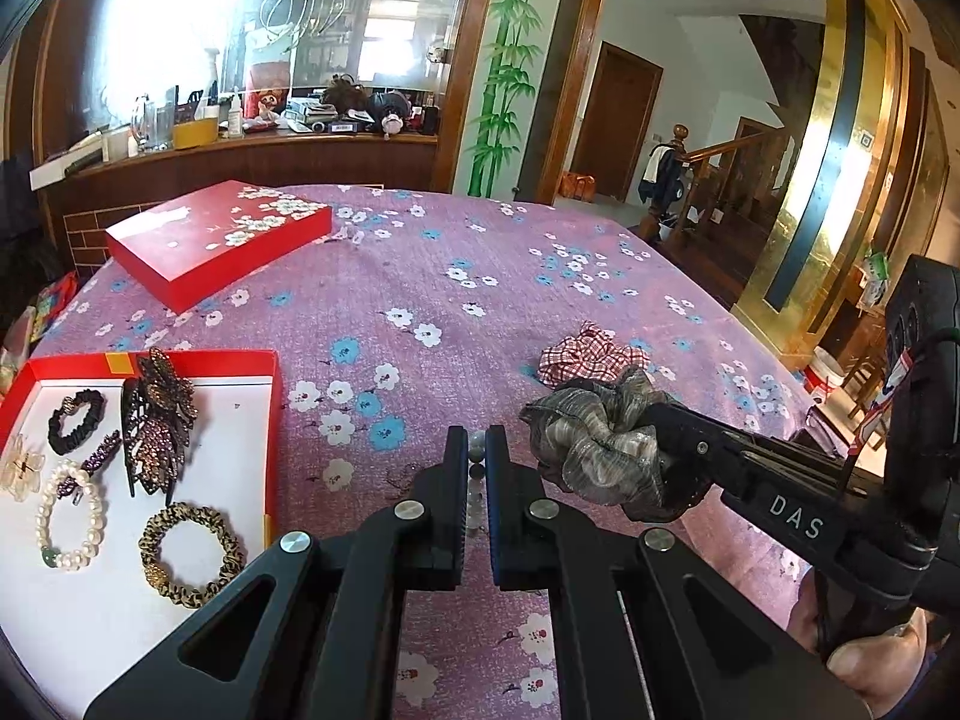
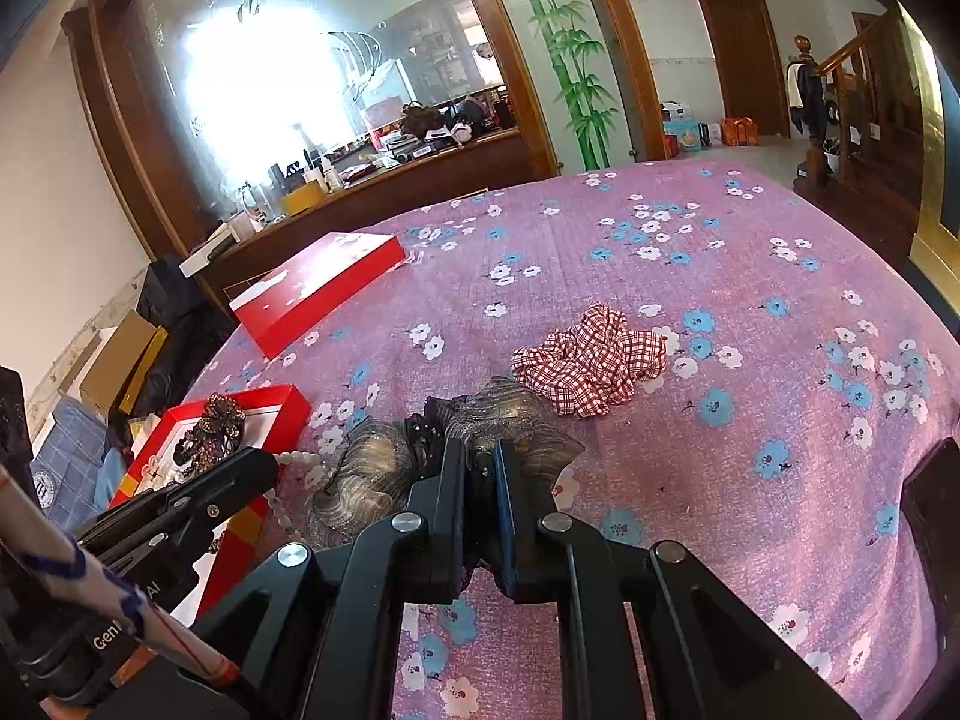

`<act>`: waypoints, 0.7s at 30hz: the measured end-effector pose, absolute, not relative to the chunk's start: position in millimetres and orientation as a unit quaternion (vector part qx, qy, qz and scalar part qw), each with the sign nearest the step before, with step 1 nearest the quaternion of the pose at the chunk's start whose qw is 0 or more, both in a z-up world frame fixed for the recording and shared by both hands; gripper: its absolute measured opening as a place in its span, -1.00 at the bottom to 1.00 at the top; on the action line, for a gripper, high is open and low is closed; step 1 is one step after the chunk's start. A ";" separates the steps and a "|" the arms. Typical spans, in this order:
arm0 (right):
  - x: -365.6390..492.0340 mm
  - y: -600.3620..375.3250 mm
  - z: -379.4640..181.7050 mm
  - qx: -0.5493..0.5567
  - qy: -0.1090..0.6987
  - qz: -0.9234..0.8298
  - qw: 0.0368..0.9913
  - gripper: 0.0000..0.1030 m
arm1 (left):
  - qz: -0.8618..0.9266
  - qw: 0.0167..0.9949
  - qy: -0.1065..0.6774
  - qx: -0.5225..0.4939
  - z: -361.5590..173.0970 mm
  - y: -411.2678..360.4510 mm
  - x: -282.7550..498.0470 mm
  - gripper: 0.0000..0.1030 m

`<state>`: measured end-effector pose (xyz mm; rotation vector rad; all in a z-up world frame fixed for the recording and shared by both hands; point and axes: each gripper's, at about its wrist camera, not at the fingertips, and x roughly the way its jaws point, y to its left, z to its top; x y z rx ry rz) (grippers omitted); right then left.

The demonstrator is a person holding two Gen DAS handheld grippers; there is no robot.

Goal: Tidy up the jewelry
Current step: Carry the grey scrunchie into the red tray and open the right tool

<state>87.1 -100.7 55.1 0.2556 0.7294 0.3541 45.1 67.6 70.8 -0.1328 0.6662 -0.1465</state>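
1. A table covered by a purple cloth [image 1: 456,312] printed with white and blue flowers fills both views.
2. The left gripper [image 1: 477,450] has its jaws nearly together, pinching a beaded bracelet [image 1: 476,474]; grey and pale beads show in the narrow slit between the pads. In the right wrist view the pale strand [image 2: 288,480] hangs from this gripper's tip over the cloth, just beside the open box.
3. The right gripper [image 2: 480,462] has its jaws drawn narrow on a shimmery grey-brown scrunchie [image 2: 372,480], whose fabric bunches out on both sides of the fingers. The left wrist view shows the same scrunchie [image 1: 594,450] gripped at the tip of that gripper, to the right of the left one.
4. A red-and-white checked scrunchie [image 2: 591,360] lies loose on the cloth, just beyond the grey-brown one, toward the table's middle.
5. An open red box with a white lining [image 1: 240,456] sits at the table's near left edge. Inside it lie a black scrunchie [image 1: 75,420], a pearl bracelet [image 1: 69,516], a leopard-print scrunchie [image 1: 192,552], a brown jewelled hair claw [image 1: 159,420], and a pale flower clip [image 1: 21,465].
6. A red lid with white blossoms [image 1: 222,240] rests near the table's far left corner, well apart from the open box.
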 end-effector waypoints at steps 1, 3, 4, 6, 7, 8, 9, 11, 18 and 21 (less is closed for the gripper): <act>87.7 -100.5 54.4 0.124 0.354 0.172 0.911 -0.81 | -0.069 0.941 0.325 -0.063 70.8 67.4 44.8 -0.91; 88.5 -99.5 52.9 0.124 0.355 0.172 0.911 -0.81 | -0.069 0.941 0.324 -0.062 71.3 67.7 44.8 -0.91; 88.7 -98.0 52.1 0.123 0.356 0.174 0.910 -0.81 | -0.068 0.942 0.323 -0.062 71.3 67.9 44.6 -0.91; 88.6 -95.3 50.8 0.118 0.358 0.175 0.909 -0.81 | -0.065 0.942 0.322 -0.061 71.4 68.5 44.5 -0.91; 88.9 -94.1 50.0 0.117 0.359 0.176 0.909 -0.81 | -0.066 0.942 0.323 -0.061 71.4 68.7 44.5 -0.91; 88.9 -93.5 49.3 0.117 0.360 0.176 0.909 -0.81 | -0.065 0.942 0.323 -0.062 71.5 69.0 44.5 -0.91; 89.1 -92.6 48.8 0.116 0.361 0.178 0.908 -0.81 | -0.065 0.942 0.322 -0.062 71.5 68.5 44.5 -0.91; 89.2 -92.1 48.4 0.116 0.362 0.180 0.907 -0.81 | -0.065 0.943 0.322 -0.060 71.3 68.3 44.5 -0.91; 89.2 -89.7 45.4 0.115 0.367 0.187 0.904 -0.81 | -0.061 0.944 0.320 -0.057 71.7 68.6 44.6 -0.91; 89.3 -89.1 44.8 0.115 0.369 0.189 0.903 -0.81 | -0.060 0.944 0.320 -0.057 71.5 68.9 44.9 -0.91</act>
